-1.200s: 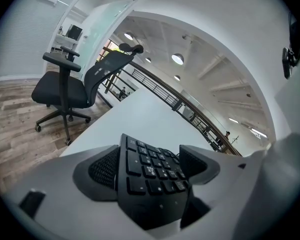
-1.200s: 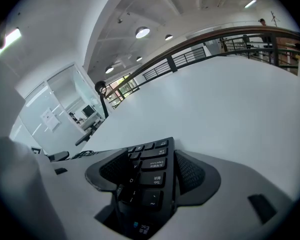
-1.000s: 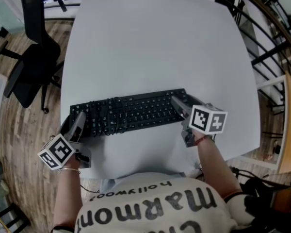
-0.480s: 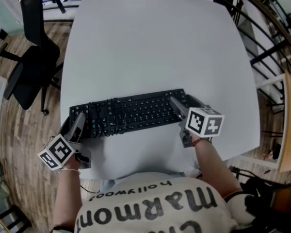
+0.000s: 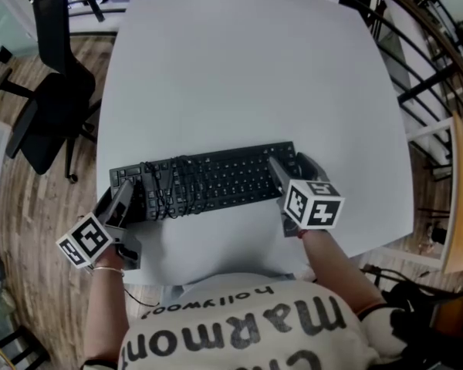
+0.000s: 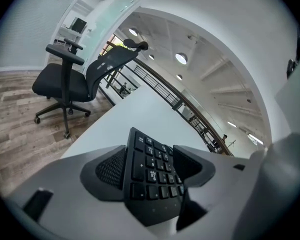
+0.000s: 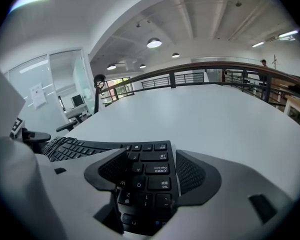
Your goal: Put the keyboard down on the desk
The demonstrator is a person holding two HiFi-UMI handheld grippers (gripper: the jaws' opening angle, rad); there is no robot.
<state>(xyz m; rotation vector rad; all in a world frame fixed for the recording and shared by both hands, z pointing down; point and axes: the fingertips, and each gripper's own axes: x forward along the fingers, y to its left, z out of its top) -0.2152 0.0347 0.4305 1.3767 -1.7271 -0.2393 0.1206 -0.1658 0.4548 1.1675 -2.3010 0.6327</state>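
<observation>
**Keyboard** (image 5: pixel 208 179): flat on surface (image 5: pixel 247 68), near edge, unmoved.
**Right gripper** (image 5: pixel 290 168): rolled at the wrist; jaws just eased apart, keyboard's end between them, slit at one pad. Release seems begun.
**Left gripper** (image 5: pixel 126 196): jaws just narrowed, clamped on the other end. Release outstanding.

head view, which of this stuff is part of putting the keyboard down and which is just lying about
For the job: keyboard; desk; left gripper, jaws have just been closing on one keyboard end; right gripper, jaws have just been opening, other end between them.
Just about: office chair; railing.
</observation>
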